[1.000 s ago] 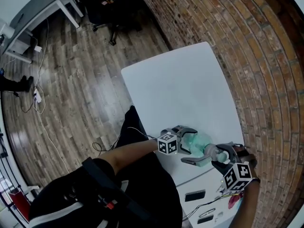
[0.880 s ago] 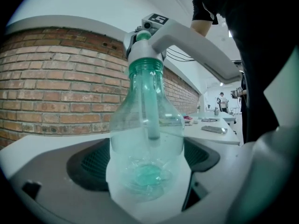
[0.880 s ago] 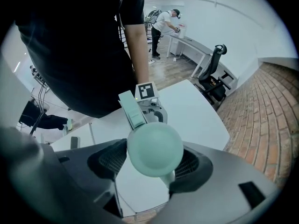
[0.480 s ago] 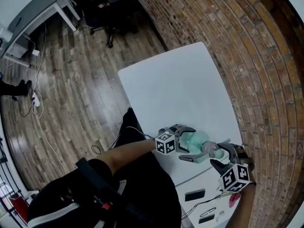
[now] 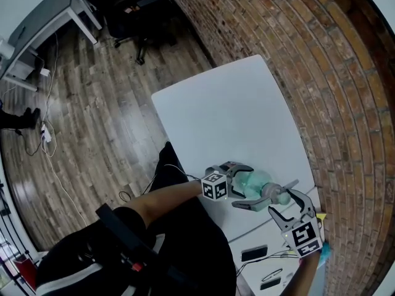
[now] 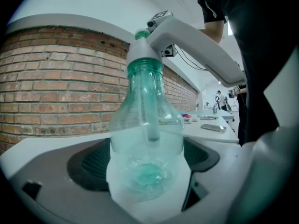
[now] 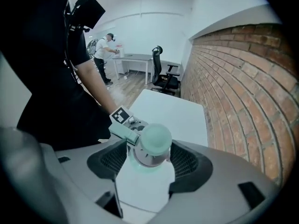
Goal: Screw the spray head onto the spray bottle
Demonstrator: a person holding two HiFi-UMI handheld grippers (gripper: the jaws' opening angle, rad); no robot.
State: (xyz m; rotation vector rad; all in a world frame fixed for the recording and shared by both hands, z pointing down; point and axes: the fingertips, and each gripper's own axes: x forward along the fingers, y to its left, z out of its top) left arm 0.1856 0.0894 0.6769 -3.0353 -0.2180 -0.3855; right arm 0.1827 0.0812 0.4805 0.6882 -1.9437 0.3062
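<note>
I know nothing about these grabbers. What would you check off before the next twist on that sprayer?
1. Left gripper clamped on the spray bottle: ok.
2. Spray head seated on the bottle's neck: ok.
3. Dip tube down inside the bottle: ok.
4. Right gripper lined up with the spray head: ok, the head sits between its jaws.
5. Right gripper closed on the head for turning: not ok, its jaws stand apart.
6. Thread fully tight: cannot tell.
</note>
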